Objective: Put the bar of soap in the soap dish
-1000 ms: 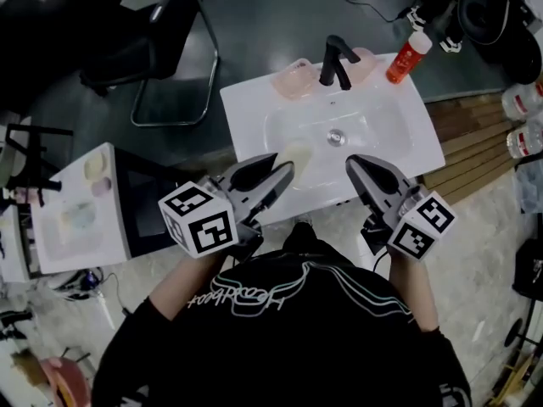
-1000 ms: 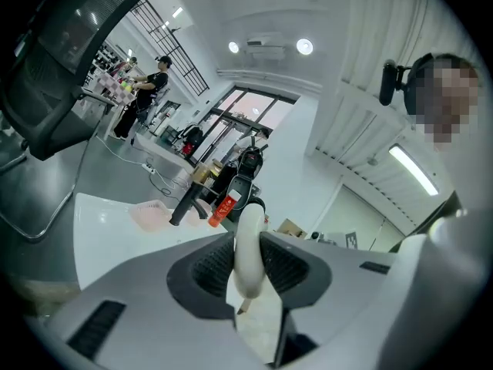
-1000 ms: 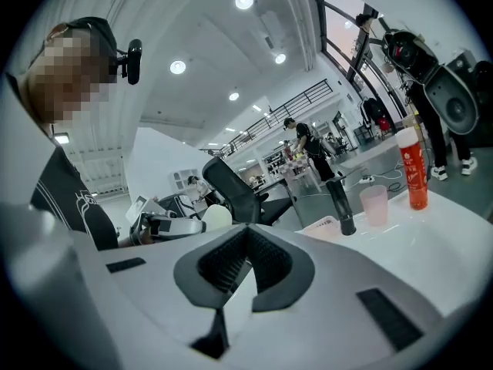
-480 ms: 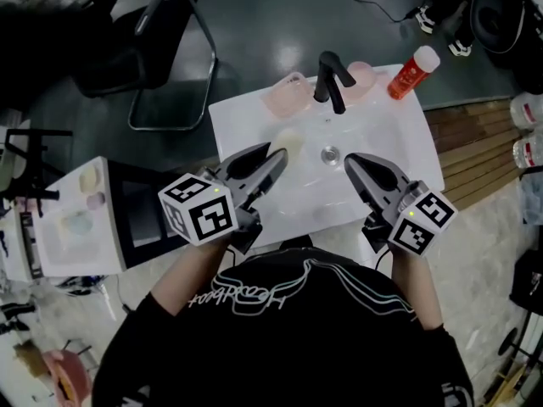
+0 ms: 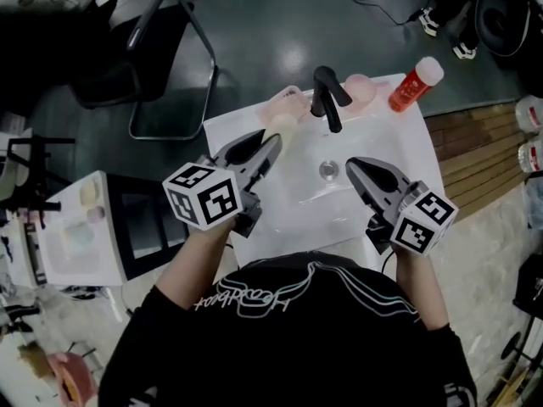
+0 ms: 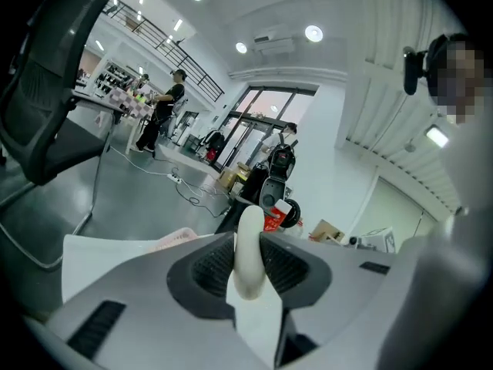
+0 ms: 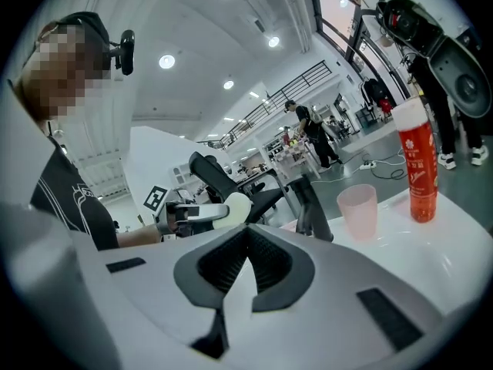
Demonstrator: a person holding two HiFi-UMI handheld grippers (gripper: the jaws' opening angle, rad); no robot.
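My left gripper (image 5: 275,142) is shut on a pale cream bar of soap (image 5: 283,131), which stands on edge between the pads (image 6: 249,247). It hovers over the back left of the white sink (image 5: 254,125), just short of the pink soap dish (image 5: 285,104), which also shows low in the left gripper view (image 6: 176,239). My right gripper (image 5: 351,167) is over the basin's right side, its jaws shut with nothing between them (image 7: 246,233). From the right gripper view the soap (image 7: 236,206) shows in the other gripper.
A black faucet (image 5: 326,97) stands at the back of the sink between the dish and a pink cup (image 5: 360,86). A red bottle (image 5: 413,84) is at the back right corner. A black chair (image 5: 161,49) and a white side stand (image 5: 76,227) are to the left.
Both grippers have moved forward over the sink toward the faucet. The left one has carried the soap closer to the pink dish.
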